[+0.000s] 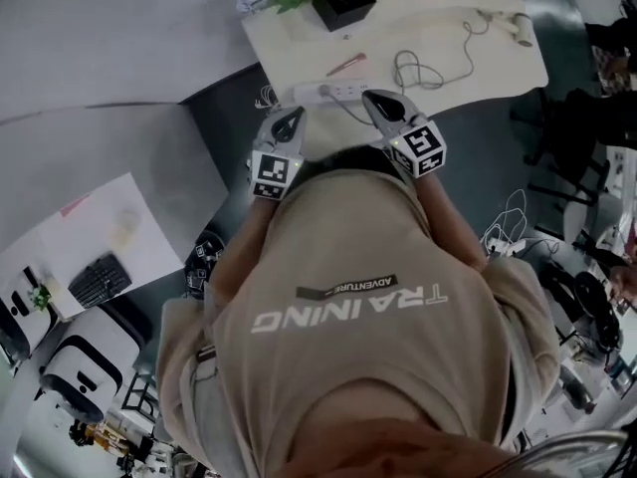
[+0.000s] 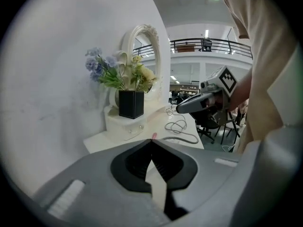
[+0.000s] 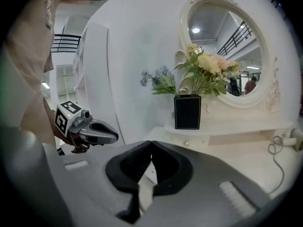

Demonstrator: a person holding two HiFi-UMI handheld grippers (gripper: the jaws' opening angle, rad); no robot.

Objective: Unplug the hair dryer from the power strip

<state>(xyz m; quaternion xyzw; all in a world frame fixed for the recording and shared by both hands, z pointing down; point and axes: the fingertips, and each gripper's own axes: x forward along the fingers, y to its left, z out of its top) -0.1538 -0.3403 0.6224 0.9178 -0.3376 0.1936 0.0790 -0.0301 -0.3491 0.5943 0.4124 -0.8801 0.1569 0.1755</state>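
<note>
A white power strip [image 1: 333,91] lies at the near edge of the white vanity table [image 1: 299,28]. A grey cable [image 1: 418,70] loops across the tabletop toward the hair dryer [image 1: 520,30] at the far right; the dryer handle [image 3: 296,138] also shows at the right edge of the right gripper view. My left gripper [image 1: 295,116] hangs just short of the strip's left end, its jaws shut and empty [image 2: 151,141]. Over the strip's right end my right gripper [image 1: 374,97] is also shut on nothing [image 3: 151,144]. The plug itself is hidden.
A black vase of flowers [image 1: 343,0] stands at the back of the table before an oval mirror [image 3: 227,56]. A pink pen [image 1: 345,65] lies near the strip. A white wall panel [image 1: 90,38] is at the left, chairs and cables [image 1: 513,227] at the right.
</note>
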